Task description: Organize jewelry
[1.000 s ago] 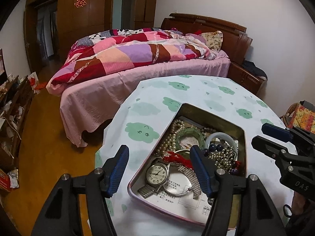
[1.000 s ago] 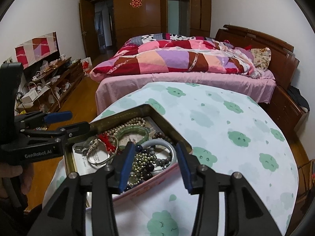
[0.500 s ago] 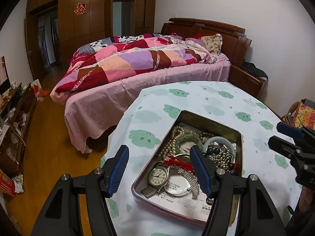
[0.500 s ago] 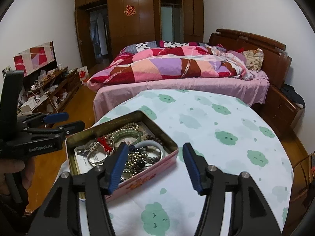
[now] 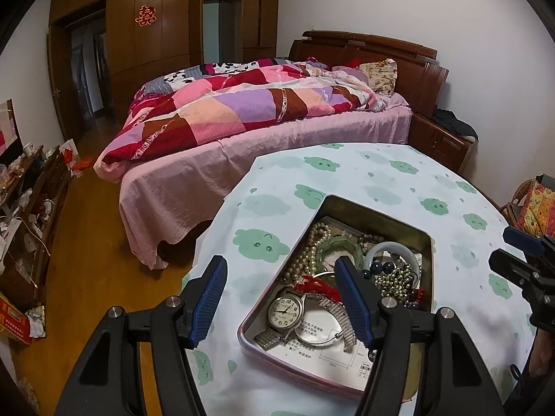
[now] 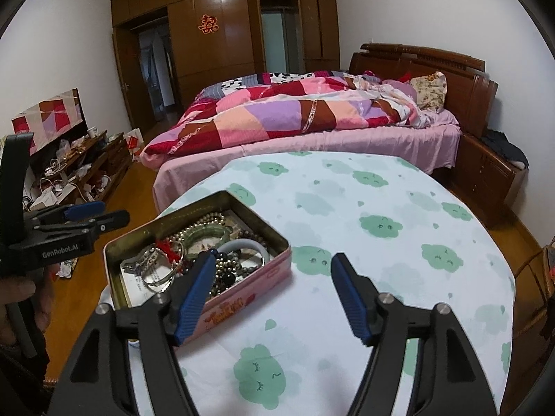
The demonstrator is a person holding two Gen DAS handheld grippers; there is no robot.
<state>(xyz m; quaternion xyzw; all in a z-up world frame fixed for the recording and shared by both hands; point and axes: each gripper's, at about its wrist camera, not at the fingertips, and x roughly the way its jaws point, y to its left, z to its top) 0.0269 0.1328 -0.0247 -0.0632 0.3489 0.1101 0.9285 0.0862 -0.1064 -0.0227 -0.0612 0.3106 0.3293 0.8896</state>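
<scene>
Tin (image 6: pixel 239 298): on the table (image 6: pixel 381 242), jewelry inside
Watch (image 5: pixel 285 312): near end of tin
Left claw (image 5: pixel 281 298): spread, empty, over tin's near left corner
Right claw (image 6: pixel 270 293): just been opening, spread, empty, at tin's right side

Pretty clearly a bedroom in somebody's home. There was a big dark wooden bed (image 6: pixel 430 69) with a pink sheet and a patchwork quilt in pink, purple and red (image 6: pixel 277 111), a floor-to-ceiling brown wooden wardrobe (image 6: pixel 222 34) with a red paper cutout stuck on it (image 6: pixel 208 23), and orange-brown wood flooring (image 5: pixel 79 242). A low wooden cabinet (image 6: pixel 86 166) along the side wall was piled with everyday clutter.
</scene>
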